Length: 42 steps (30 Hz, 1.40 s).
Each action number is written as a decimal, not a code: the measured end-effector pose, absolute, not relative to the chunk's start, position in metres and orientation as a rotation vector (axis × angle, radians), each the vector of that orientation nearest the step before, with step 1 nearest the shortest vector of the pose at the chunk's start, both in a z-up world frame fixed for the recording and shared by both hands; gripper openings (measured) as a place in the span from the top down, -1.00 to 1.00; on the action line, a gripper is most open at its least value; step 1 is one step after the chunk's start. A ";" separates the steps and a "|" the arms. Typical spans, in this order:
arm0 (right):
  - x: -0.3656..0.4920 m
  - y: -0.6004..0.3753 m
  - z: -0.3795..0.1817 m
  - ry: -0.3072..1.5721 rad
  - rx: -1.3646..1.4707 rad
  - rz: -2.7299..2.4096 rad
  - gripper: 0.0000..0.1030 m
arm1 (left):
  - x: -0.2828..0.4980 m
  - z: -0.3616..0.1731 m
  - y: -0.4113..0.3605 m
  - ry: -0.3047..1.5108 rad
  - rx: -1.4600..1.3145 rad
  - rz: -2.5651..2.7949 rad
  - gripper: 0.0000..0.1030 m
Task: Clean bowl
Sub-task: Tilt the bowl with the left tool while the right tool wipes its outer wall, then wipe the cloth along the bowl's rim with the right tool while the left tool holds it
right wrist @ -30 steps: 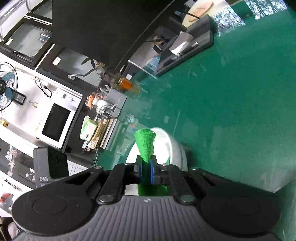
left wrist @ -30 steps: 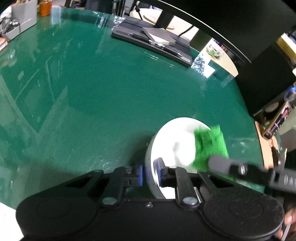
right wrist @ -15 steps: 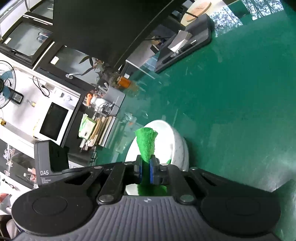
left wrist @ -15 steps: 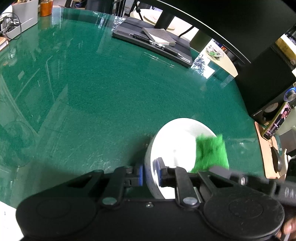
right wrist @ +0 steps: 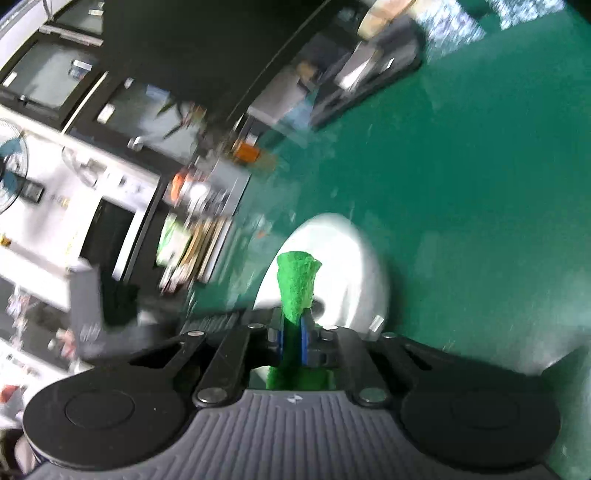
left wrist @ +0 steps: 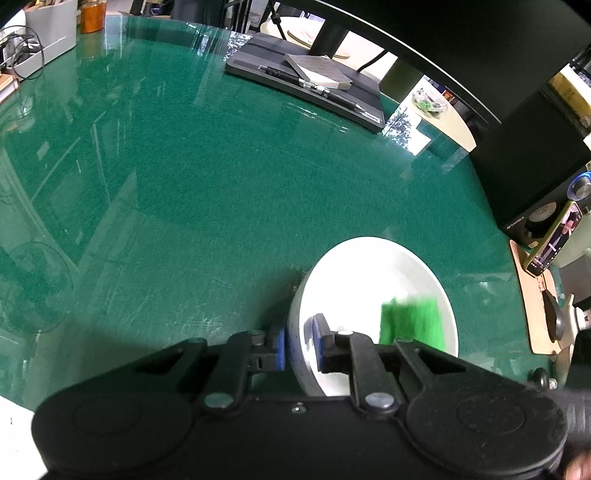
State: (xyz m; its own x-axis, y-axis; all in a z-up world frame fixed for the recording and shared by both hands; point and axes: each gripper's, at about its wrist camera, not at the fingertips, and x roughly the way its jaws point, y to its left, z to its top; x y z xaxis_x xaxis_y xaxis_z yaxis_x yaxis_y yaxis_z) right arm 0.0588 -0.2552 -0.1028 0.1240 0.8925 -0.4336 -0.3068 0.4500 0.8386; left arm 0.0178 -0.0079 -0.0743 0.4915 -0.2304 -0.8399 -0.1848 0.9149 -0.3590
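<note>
A white bowl [left wrist: 365, 280] stands tilted on the green table. My left gripper [left wrist: 298, 345] is shut on the bowl's near rim, one pad outside and one inside. A green sponge [left wrist: 412, 323], blurred by motion, lies against the bowl's inner right wall. In the right wrist view my right gripper [right wrist: 291, 341] is shut on the green sponge [right wrist: 297, 286], which sticks out over the white bowl [right wrist: 347, 266]. That view is blurred.
A dark tray [left wrist: 306, 83] with a notebook and pen lies at the far side of the green table [left wrist: 184, 184]. A black speaker [left wrist: 535, 173] and a phone [left wrist: 554, 240] stand at the right edge. A grey box [left wrist: 48, 37] and an orange jar [left wrist: 90, 16] sit far left.
The sponge has moved down along the bowl's right inner wall toward the near rim. The right gripper has swung quickly, blurring its view. The left gripper keeps hold of the bowl.
</note>
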 end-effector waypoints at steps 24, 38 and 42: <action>0.073 -0.270 -0.095 0.946 0.533 0.910 0.94 | -0.005 -0.071 -0.019 1.070 -0.450 0.034 0.65; 0.025 -0.259 -0.062 0.648 -0.047 1.011 0.77 | 0.024 -0.056 -0.047 1.080 -0.105 -0.111 0.64; 0.015 -0.259 -0.058 0.607 -0.090 0.996 0.77 | 0.022 -0.057 -0.048 1.073 -0.093 -0.115 0.66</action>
State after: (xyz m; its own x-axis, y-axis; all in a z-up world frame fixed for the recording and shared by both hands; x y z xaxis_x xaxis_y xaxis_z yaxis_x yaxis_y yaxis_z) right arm 0.0150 -0.2594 -0.0583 0.3938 0.7594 -0.5179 -0.8083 0.5544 0.1983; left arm 0.0216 -0.0483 -0.0572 0.4721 -0.1387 -0.8706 0.0488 0.9901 -0.1314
